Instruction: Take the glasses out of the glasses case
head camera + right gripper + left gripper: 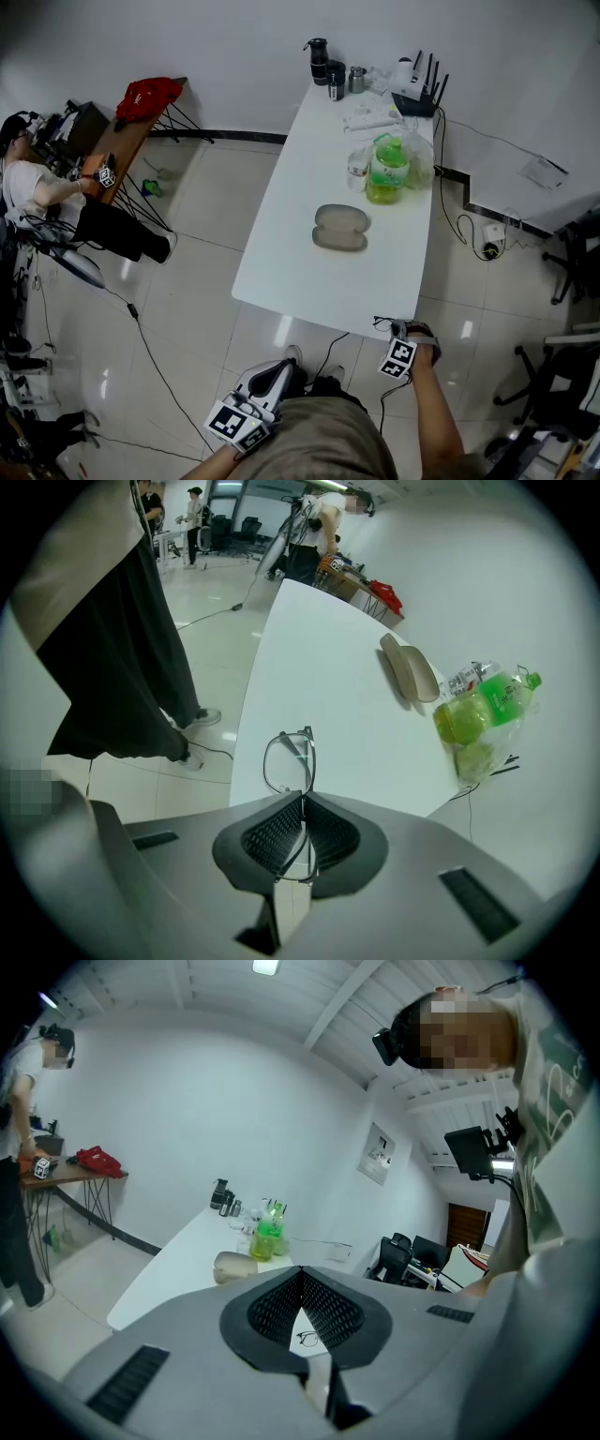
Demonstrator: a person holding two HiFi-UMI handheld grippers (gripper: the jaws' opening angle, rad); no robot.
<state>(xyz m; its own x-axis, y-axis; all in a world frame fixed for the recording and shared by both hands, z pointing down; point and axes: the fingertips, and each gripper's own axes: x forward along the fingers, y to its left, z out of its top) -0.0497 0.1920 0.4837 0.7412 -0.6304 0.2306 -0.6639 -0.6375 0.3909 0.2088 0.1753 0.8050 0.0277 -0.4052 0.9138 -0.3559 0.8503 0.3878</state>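
The beige glasses case (339,229) lies open in the middle of the white table (309,169); it also shows in the right gripper view (410,667) and the left gripper view (234,1266). Thin dark-framed glasses (289,759) are clamped between the jaws of my right gripper (303,801), and they stick out over the table's near edge. In the head view that right gripper (401,337) sits just off the table's front right corner, with the glasses (383,323) at its tip. My left gripper (281,370) hangs low in front of the table, jaws shut on nothing (302,1277).
A green bottle (387,169) in a plastic bag, a small jar (357,172), cups, a dark flask (319,58) and a router (417,92) crowd the table's far end. Cables trail on the tiled floor. A person sits at a side desk (122,141) far left. Office chairs stand at right.
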